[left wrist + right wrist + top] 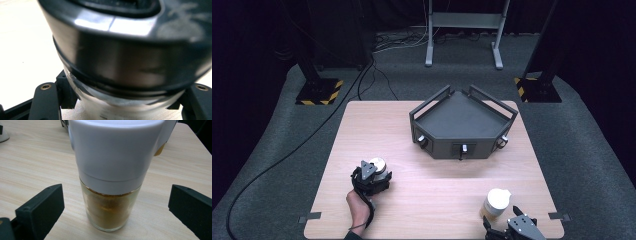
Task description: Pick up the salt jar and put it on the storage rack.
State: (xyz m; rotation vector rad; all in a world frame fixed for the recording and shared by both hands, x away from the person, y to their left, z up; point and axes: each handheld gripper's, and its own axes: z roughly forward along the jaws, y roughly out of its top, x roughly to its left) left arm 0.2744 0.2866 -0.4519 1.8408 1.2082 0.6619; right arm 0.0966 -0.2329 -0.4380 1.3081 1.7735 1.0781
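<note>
On the worktop, near edge: two jars, one at each tool.
Worktop (432, 190): pale wood grain, rectangular, standing on dark carpet.
Left tool (373, 176): held in the person's left hand (358, 207) at the near left of the worktop; in the high view it sits right against the dark-lidded jar.
Left tool state: clamped on the dark-lidded jar; in the left gripper view the black jaws press both sides of the clear body below the lid.
Dark-lidded jar (120, 60): upright on the worktop at the near left, glossy dark lid above a clear glass body; its top shows pale in the high view (377, 164).
Right tool (513, 220): at the near right edge of the worktop, just behind the white-lidded jar.
Right tool state: jaws spread wide, one each side of the white-lidded jar, clear of the glass with worktop showing in both gaps.
White-lidded jar (112, 170): upright on the worktop at the near right (497, 201), tall white lid over a glass body holding brownish powder; between the right tool's jaws, untouched.
Tray unit (462, 122): dark, angular, with raised rails and small knobs on its front faces; at the far middle of the worktop, well apart from both jars.
Cable (302, 145): black, trailing over the carpet at left.
</note>
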